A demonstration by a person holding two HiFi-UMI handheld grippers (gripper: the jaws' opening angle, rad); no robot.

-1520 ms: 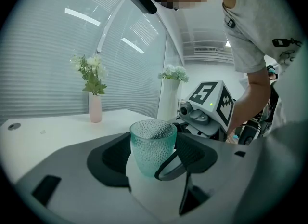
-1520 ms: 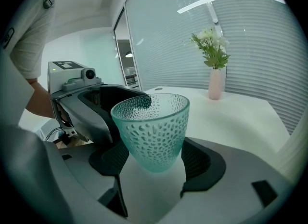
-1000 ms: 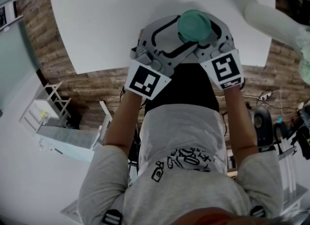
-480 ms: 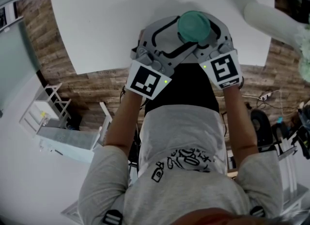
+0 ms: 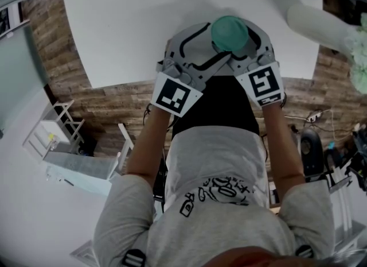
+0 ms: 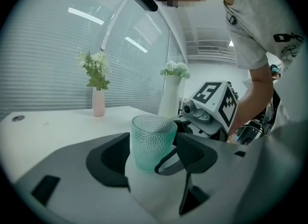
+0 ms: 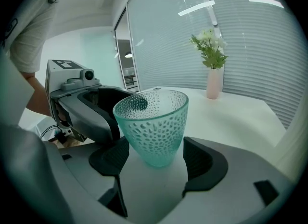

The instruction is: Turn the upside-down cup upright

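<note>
A teal dimpled glass cup stands upright, mouth up, on the white table. My right gripper has a jaw on each side of the cup, and the pad tops meet its tapered wall. From above, the cup shows as a teal disc between both grippers. My left gripper stands open just short of the cup, touching nothing. One dark finger of the right gripper curves beside the cup's base. Both grippers sit at the table's near edge.
A small pink vase of flowers stands farther back on the table. A tall white vase stands at the table's right side. The table edge runs just behind the grippers, with a wood floor below.
</note>
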